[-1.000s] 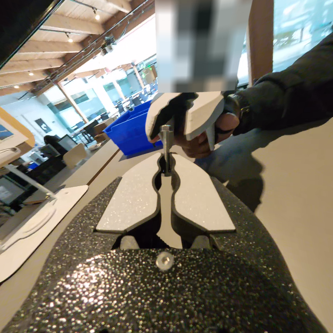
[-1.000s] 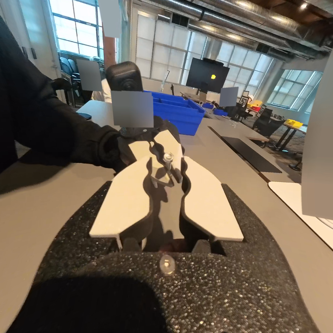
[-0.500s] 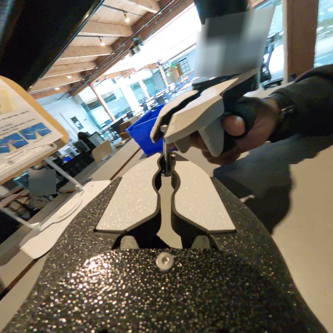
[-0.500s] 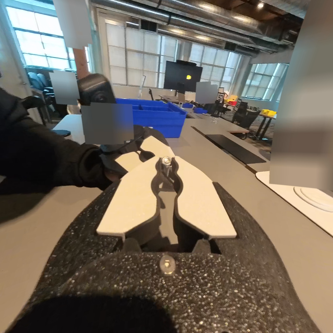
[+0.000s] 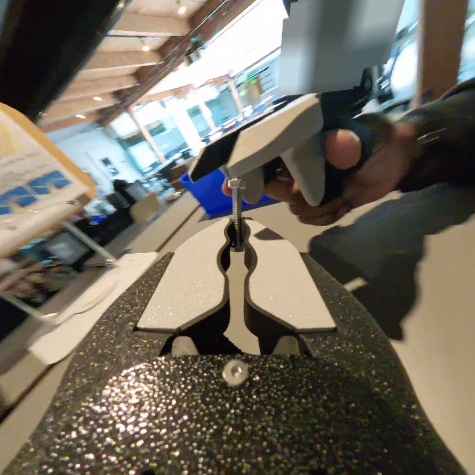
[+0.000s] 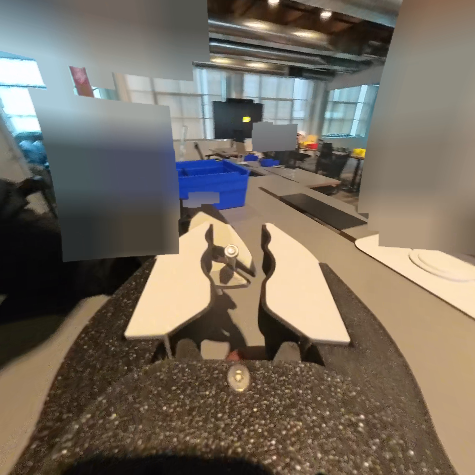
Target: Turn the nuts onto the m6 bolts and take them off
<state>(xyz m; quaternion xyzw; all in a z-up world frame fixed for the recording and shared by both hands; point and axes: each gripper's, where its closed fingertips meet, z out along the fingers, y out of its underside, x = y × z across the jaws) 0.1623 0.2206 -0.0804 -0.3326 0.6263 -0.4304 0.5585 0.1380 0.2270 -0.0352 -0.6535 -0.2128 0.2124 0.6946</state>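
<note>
A silver M6 bolt (image 5: 238, 218) stands upright with its lower end clamped between the tips of my left gripper (image 5: 237, 224), which is shut on it above the grey table (image 5: 442, 359). A hex nut (image 5: 236, 184) sits near the bolt's top. My right gripper (image 5: 223, 167) hovers just above the nut, held by a hand. In the right wrist view the right gripper (image 6: 236, 226) is open, and the nut and bolt top (image 6: 231, 250) show between its spread fingers, nearer the left one and touching neither. The left gripper's white fingers (image 6: 221, 235) show below it.
A blue bin (image 6: 213, 185) stands on the table behind the bolt; it also shows in the left wrist view (image 5: 205, 191). A white mat (image 6: 424, 270) lies at the right and a black mat (image 6: 321, 208) beyond it. A stand with a printed sheet (image 5: 30, 174) is at the left.
My right gripper was closed around the nut half a second ago; it has now opened and lifted clear of it. My left gripper still holds the bolt, tilted a little.
</note>
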